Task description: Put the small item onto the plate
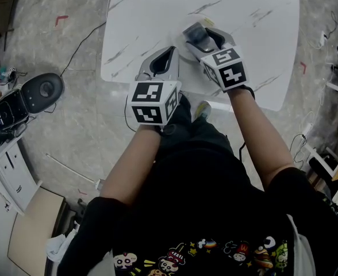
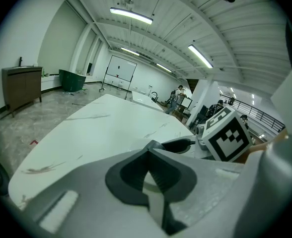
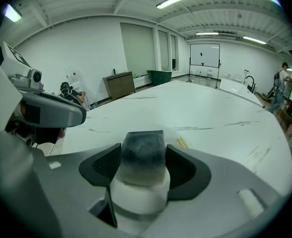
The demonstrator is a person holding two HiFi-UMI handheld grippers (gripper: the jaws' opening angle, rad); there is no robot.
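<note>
Your right claw grips the small item, a dark-topped white block, over the near edge of the white desk, while your left claw beside it is pressed closed on nothing.

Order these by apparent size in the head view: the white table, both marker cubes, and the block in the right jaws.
1. white table
2. left cube and right cube: the left looks slightly bigger, but seems nearer the camera, so unranked.
3. grey block in the right jaws
</note>
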